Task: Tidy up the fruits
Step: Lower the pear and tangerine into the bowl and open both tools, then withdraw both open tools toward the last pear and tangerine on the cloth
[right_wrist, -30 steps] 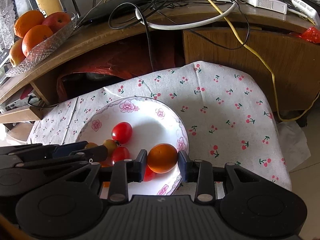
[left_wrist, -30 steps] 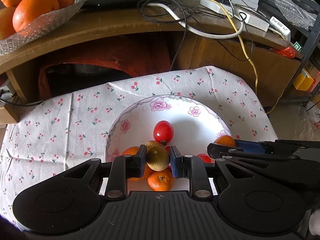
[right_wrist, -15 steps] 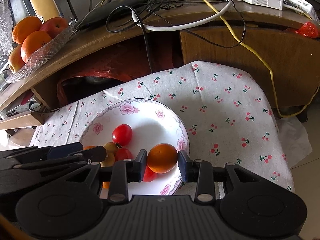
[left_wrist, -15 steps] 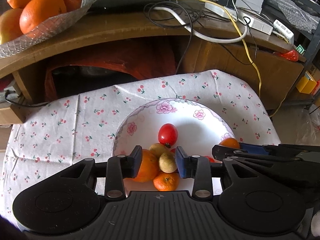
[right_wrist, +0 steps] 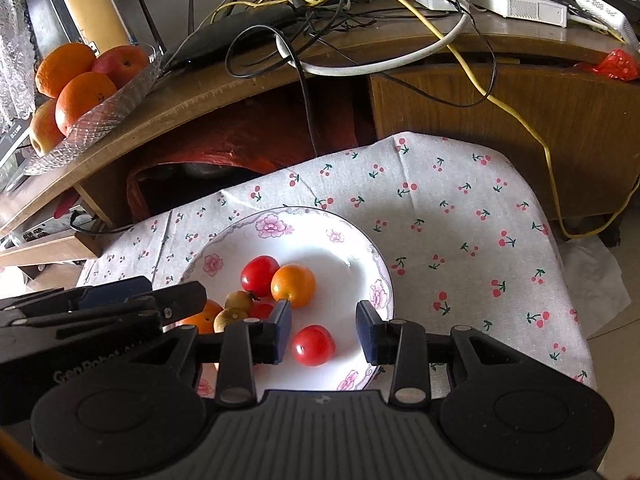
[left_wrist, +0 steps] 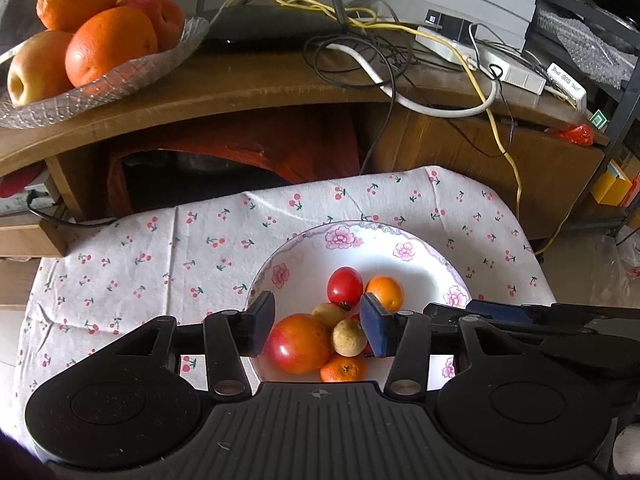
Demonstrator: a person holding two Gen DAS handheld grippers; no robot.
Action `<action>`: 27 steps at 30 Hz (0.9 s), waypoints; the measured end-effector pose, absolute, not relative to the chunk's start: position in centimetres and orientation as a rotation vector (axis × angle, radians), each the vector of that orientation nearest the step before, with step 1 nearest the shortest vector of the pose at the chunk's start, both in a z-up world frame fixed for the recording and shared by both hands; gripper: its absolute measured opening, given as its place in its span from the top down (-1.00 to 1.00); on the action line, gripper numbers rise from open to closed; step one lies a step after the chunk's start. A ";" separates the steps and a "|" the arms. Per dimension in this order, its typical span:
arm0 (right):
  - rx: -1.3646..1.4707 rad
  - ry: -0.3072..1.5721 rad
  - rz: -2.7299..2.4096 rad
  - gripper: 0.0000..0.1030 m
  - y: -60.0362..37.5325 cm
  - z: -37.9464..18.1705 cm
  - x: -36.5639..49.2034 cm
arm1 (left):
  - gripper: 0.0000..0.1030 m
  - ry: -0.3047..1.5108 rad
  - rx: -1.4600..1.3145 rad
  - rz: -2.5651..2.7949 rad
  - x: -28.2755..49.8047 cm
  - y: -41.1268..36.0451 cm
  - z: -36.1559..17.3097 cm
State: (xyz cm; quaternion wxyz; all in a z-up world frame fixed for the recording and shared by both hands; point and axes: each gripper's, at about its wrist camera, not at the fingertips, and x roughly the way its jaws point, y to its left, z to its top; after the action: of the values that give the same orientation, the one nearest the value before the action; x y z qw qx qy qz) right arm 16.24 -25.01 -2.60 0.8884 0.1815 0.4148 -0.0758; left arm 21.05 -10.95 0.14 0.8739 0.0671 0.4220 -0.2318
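Fruit now freed onto plate (right_wrist: 372, 264): orange (right_wrist: 293, 285) out of right gripper (right_wrist: 324, 332), left gripper (left_wrist: 318, 326) likewise emptied, fingers wide; gathering seemingly near done.

A white cloth (left_wrist: 192, 256) printed with small red cherries is covering the near table. Behind it a curved wooden desk (left_wrist: 256, 84) is standing, with a red cloth (right_wrist: 240, 148) showing in the dark opening beneath. On the far desktop, black cables (right_wrist: 288, 36), a thick white cable (left_wrist: 424, 104) and a yellow cable (right_wrist: 516, 116) are lying tangled, the yellow one trailing down the right side. White boxes (right_wrist: 520, 4) are sitting at the far right, and a small red wrapper (right_wrist: 618, 65) is lying near the desk's right end.
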 end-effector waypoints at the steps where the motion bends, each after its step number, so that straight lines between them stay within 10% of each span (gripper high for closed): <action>1: 0.376 0.862 -0.157 0.28 -25.0 -2.6 16.2 | -0.10 0.880 0.140 -0.485 21.0 -10.9 0.2; 27: 0.302 0.885 -0.086 0.27 -19.7 -1.8 12.1 | -0.23 0.901 0.163 -0.464 17.4 -5.8 0.5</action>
State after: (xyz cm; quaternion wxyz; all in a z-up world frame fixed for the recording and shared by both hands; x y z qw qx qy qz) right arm 12.11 -19.65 -1.81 0.8917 0.1456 0.4265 -0.0415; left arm 17.45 -5.80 0.50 0.8712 0.0778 0.4309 -0.2219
